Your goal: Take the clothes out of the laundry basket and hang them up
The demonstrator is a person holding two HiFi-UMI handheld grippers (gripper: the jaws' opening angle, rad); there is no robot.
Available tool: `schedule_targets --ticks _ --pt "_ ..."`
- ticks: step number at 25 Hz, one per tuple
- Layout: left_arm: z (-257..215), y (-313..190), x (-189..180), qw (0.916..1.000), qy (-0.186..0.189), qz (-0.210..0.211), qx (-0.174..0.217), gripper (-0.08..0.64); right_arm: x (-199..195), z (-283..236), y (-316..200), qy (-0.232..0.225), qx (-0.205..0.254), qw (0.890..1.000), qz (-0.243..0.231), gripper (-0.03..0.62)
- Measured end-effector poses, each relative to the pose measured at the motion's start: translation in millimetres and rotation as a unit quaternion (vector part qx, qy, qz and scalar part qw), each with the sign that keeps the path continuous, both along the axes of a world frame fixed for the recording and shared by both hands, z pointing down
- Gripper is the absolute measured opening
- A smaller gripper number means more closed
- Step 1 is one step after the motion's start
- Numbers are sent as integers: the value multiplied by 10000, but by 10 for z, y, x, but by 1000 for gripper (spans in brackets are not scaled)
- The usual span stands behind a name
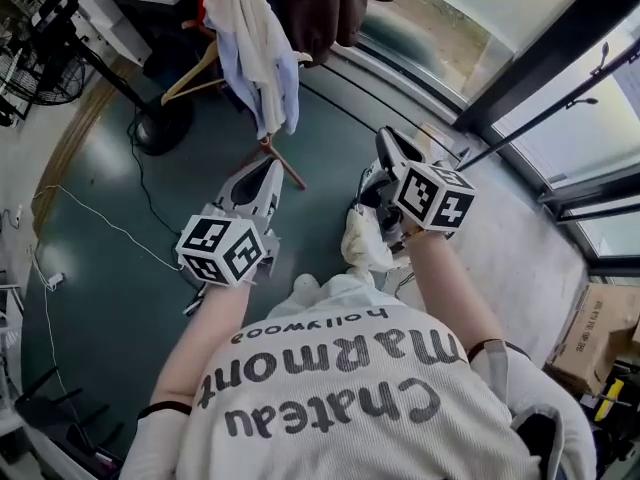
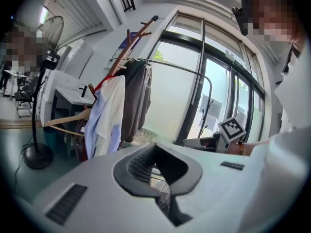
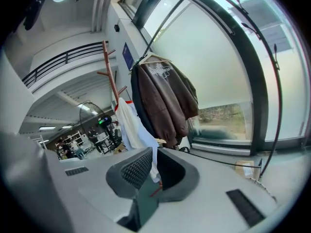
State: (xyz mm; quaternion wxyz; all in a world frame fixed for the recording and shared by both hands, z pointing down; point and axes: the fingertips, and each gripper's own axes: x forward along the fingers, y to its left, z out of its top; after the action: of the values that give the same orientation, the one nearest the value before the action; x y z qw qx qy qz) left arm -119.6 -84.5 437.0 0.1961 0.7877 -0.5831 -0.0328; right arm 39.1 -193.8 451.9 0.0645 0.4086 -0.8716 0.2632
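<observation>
The left gripper (image 2: 158, 170) has its jaws pressed together, with nothing between the ribbed pads. The right gripper (image 3: 154, 166) has its jaws drawn in to a narrow slit. Only the dark green floor (image 1: 110, 298) and distant cloth show through it, and nothing is caught there.

In the head view both grippers are held out side by side over the floor, the left gripper (image 1: 270, 173) and the right gripper (image 1: 390, 148), and both point toward the hung clothes. A crumpled cream cloth (image 1: 365, 240) sits just under the right gripper. I cannot tell whether anything holds it.

Ahead of the jaws, a white and pale-blue shirt (image 1: 255, 48) (image 2: 107, 115) (image 3: 133, 125) hangs from a red-brown wooden coat stand (image 2: 131, 42). A light wooden hanger (image 1: 195, 73) pokes out beside it. Just beside the shirt, a dark brown jacket (image 3: 165, 96) (image 2: 136, 101) hangs from a thin dark arched rail (image 2: 194, 76), in front of the tall windows.

Farther to the left stands a black pedestal fan (image 2: 36, 130). A brown cardboard box (image 1: 590, 338) lies at the right edge by the window frame. The person's white top with dark lettering (image 1: 340, 388) fills the bottom of the head view.
</observation>
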Motion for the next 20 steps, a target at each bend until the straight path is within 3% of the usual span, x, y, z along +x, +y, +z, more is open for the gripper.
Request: schedule_targets --ticks 9,15,20 --pt "397 -397 746 9996 167 151 152 9 1118 598 -65 334 -570 9972 345 51" --pt "729 -569 1146 9993 165 -241 -214 8 1792 998 -222 390 -1011 9933 394 51" --pt "1083 -426 1134 9958 -143 -675 -605 9 1875 1389 -185 355 -1332 9905 -41 51"
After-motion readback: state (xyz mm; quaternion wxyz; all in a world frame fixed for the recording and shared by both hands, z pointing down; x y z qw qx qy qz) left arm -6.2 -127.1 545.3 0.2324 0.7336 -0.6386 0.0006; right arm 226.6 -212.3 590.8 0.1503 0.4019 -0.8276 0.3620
